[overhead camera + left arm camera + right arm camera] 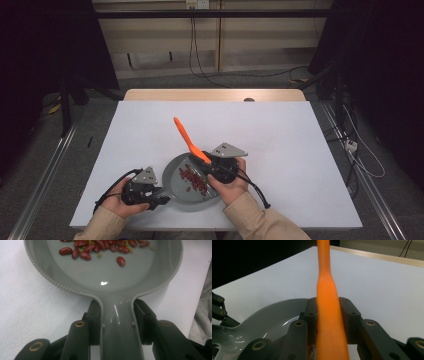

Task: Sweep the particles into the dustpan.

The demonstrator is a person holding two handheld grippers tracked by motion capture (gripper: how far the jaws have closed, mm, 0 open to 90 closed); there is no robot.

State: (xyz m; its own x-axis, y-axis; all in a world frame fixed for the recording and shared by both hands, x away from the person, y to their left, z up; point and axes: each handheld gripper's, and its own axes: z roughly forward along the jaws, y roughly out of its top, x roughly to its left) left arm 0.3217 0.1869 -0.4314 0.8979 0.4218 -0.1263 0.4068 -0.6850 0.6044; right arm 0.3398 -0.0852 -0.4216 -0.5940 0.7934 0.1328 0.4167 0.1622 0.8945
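The grey pan (pixel 187 190) sits at the near edge of the white counter (pixel 280 140), between the person's two hands, with a loose heap of red beans (pixel 194 179) spread across its floor. The left tool (pixel 150 196) is clamped on the pan's handle (pixel 119 325) — in the left gripper view the jaws press both flanks of the handle just behind where it flares into the bowl. The right tool (pixel 214 164) is closed on an orange spatula (pixel 189 139), gripped low on the widening part of its shaft, so the thin handle end rises up and away over the counter while the working end dips toward the beans.

The pan looks like moulded plastic — stiff and probably light, with a glossy surface that may slip between the jaws, so a hold close to the bowl suits it best. The spatula appears rigid enough to push beans. The beans themselves are small, hard and free-rolling; a tilt of the pan would likely send them sliding.
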